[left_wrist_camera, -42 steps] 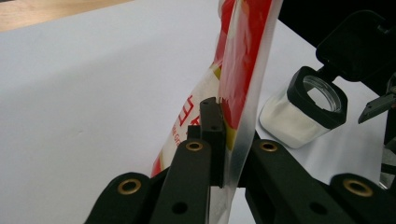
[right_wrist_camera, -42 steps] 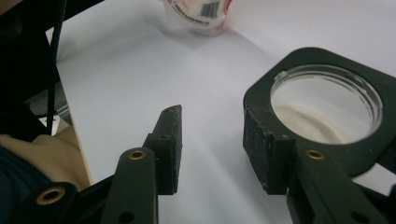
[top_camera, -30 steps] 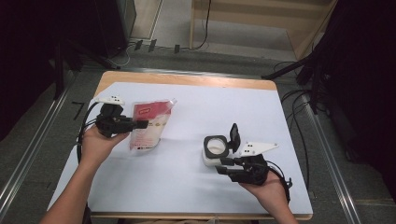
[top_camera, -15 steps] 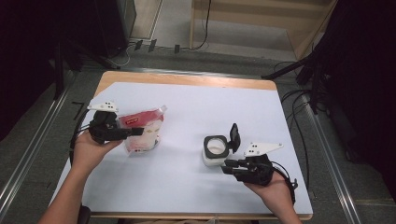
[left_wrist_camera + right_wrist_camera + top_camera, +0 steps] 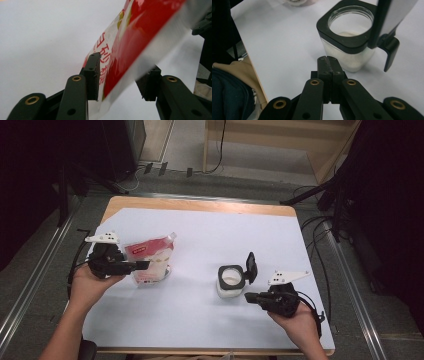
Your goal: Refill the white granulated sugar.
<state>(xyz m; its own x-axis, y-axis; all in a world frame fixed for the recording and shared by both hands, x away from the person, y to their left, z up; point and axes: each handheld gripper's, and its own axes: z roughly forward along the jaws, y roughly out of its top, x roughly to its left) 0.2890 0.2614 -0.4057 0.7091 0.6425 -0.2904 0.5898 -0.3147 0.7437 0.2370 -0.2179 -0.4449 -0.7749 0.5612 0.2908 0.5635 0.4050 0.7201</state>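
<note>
On the white surface [image 5: 200, 330], the red-and-white pouch [image 5: 150, 260] stands upright at about 3 o'clock from the left claw [image 5: 142, 265], its long axis tilting toward 1 o'clock. The pouch edge sits between the spread jaws, which have just been opening; the pads look barely clear of it. The open-lidded jar [image 5: 231, 280] sits near 10 o'clock of the right claw [image 5: 248, 296], whose jaws have just pressed together on nothing. Earlier the pouch lay flat; now it stands.
</note>
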